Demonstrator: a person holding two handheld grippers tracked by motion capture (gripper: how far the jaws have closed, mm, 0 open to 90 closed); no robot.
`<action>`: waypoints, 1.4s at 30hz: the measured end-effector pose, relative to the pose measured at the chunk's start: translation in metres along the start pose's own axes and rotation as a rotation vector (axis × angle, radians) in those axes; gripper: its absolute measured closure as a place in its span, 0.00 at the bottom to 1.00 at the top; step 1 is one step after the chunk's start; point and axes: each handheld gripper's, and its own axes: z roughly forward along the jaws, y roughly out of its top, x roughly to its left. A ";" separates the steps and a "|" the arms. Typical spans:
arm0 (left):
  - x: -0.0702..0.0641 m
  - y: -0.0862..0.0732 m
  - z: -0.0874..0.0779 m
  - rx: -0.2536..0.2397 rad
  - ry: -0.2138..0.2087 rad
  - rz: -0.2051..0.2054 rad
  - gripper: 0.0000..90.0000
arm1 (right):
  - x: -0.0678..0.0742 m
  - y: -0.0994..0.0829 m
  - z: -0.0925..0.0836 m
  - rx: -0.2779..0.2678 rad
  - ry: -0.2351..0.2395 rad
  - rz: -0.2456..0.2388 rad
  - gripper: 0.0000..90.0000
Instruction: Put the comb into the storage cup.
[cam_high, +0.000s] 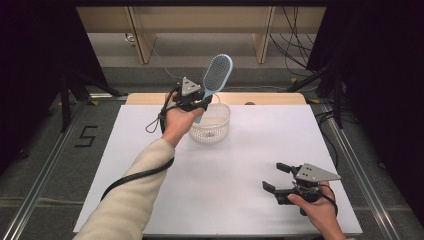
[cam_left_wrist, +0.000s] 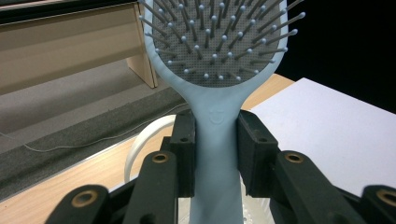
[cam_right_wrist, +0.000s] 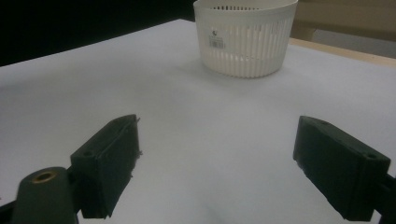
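High view: the left claw (cam_high: 197, 102) is raised above the far part of the white table (cam_high: 240, 170) and grips the handle of a light blue hairbrush (cam_high: 216, 75), whose bristle head points up and away. The brush handle's lower end hangs at the rim of a white slotted basket (cam_high: 212, 125) that stands on the table just beside the left hand (cam_high: 177, 120). The right claw (cam_high: 275, 177) rests low at the near right part of the table, jaws spread, holding nothing. Left gripper view: both black jaws press on the hairbrush (cam_left_wrist: 217, 121) handle from either side; the bristles face the camera. Right gripper view: the right claw (cam_right_wrist: 217, 163) stands wide open over bare table, with the basket (cam_right_wrist: 245, 37) well apart ahead.
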 end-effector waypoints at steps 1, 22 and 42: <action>0.000 0.000 0.000 0.000 0.000 -0.001 0.78 | 0.000 0.000 0.000 0.002 0.001 0.000 0.17; 0.001 0.000 0.008 0.010 -0.004 0.004 0.78 | -0.001 0.000 0.000 0.001 0.001 0.000 0.17; 0.002 0.000 0.013 0.014 -0.006 0.001 0.78 | -0.001 0.000 0.000 -0.003 0.001 -0.001 0.17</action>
